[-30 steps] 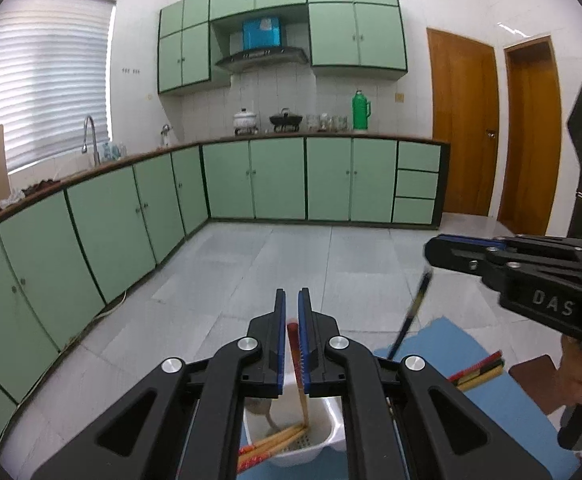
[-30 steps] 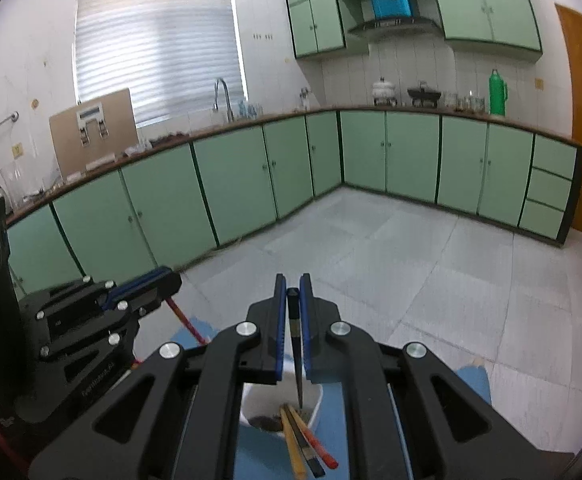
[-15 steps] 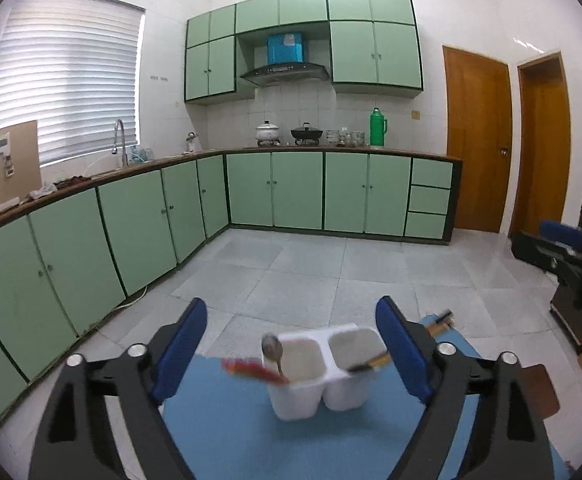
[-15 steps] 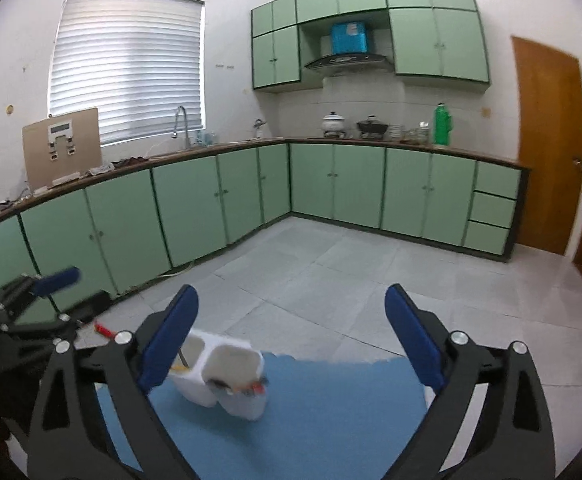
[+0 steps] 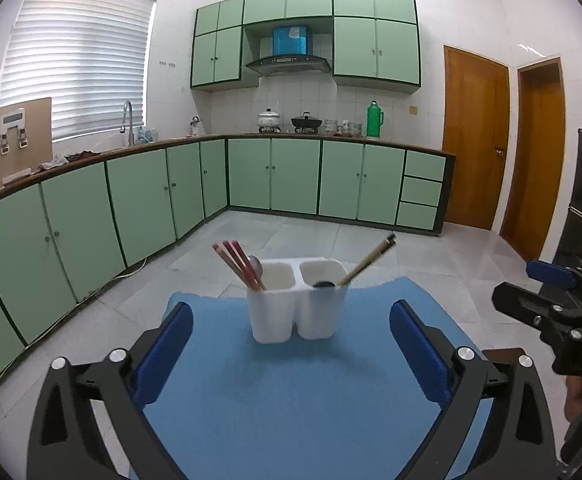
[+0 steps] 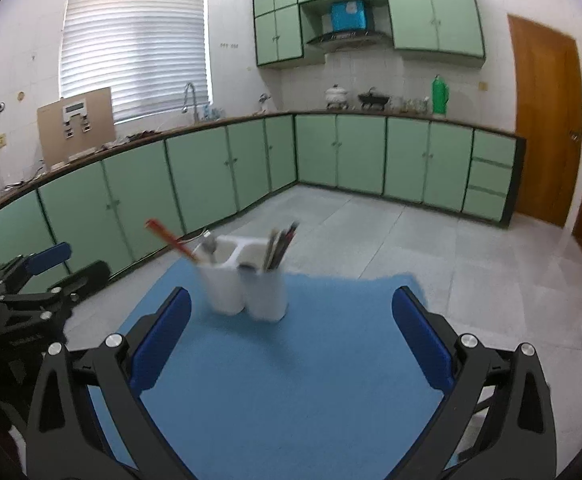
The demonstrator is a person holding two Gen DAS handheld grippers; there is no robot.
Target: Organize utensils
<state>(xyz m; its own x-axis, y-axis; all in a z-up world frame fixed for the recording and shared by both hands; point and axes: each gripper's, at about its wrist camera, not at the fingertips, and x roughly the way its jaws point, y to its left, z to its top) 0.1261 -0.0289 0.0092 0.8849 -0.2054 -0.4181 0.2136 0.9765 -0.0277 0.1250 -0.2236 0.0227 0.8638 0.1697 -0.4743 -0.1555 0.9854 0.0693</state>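
- Whereas a second ago each clamped a stick, the left gripper (image 5: 291,354) is opening and the right gripper (image 6: 291,344) gapes empty.
- Red chopsticks (image 5: 238,265) now stand in the white two-cup plastic holder (image 5: 297,306).

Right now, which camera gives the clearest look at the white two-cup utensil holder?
The left wrist view: the holder is sharp there, with red chopsticks in its left cup and dark-tipped sticks in its right. The right wrist view shows the same holder whole but blurred, its contents smeared.
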